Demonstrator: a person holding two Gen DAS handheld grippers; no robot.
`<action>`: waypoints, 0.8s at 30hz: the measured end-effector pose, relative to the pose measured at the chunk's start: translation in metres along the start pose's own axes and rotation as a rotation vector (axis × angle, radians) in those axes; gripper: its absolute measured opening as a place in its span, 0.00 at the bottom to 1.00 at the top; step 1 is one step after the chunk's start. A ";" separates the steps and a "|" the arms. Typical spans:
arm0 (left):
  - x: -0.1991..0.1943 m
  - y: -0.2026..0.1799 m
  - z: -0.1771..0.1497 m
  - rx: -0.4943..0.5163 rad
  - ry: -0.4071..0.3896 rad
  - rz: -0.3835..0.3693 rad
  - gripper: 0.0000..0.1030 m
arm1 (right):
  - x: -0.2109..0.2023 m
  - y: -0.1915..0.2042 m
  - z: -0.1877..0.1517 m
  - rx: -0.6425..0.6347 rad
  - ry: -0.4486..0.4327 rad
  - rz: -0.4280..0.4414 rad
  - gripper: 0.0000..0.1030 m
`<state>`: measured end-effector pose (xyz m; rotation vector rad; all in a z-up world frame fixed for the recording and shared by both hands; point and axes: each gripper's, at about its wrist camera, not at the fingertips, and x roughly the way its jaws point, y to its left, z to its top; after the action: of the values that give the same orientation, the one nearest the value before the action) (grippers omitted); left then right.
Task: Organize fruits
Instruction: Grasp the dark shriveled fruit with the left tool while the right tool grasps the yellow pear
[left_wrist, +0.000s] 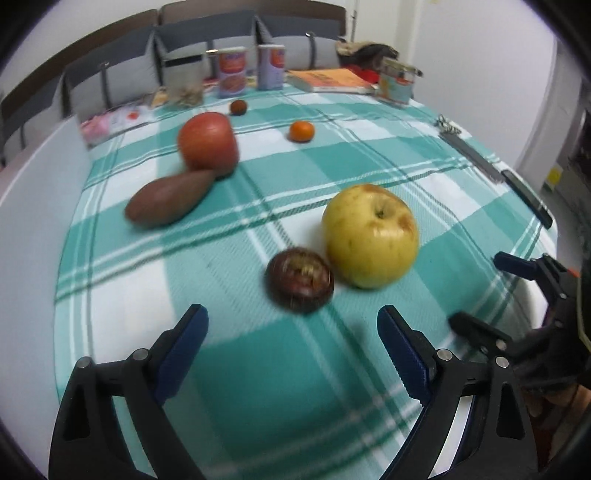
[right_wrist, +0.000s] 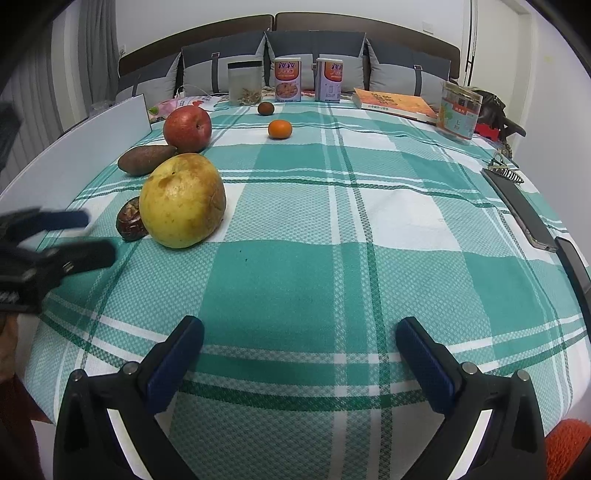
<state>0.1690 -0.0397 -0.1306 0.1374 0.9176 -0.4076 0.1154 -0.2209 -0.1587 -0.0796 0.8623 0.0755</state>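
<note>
While the teal-and-white checked tablecloth (right_wrist: 295, 266) carries a big yellow apple (right_wrist: 183, 201) touching a dark brown round fruit (left_wrist: 300, 280), with a red apple (right_wrist: 187, 129) against an elongated brown fruit (right_wrist: 146, 158) beyond, the left gripper (left_wrist: 291, 332) and right gripper (right_wrist: 299, 339) hover wide open, holding nothing.

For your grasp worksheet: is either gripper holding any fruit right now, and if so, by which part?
Nothing is held. The left gripper and the right gripper both stand open over the checked cloth, with no fruit between their fingers.
</note>
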 end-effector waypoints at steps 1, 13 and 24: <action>0.006 0.001 0.003 0.006 0.014 -0.004 0.79 | 0.000 0.000 0.000 0.000 0.001 0.001 1.00; -0.006 0.041 -0.007 -0.197 -0.022 0.053 0.41 | 0.000 0.000 0.000 0.001 0.001 0.000 1.00; -0.024 0.070 -0.045 -0.309 -0.047 0.187 0.78 | 0.000 -0.001 0.002 0.008 0.013 0.009 1.00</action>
<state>0.1505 0.0443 -0.1428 -0.0691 0.9024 -0.0928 0.1169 -0.2217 -0.1568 -0.0688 0.8763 0.0799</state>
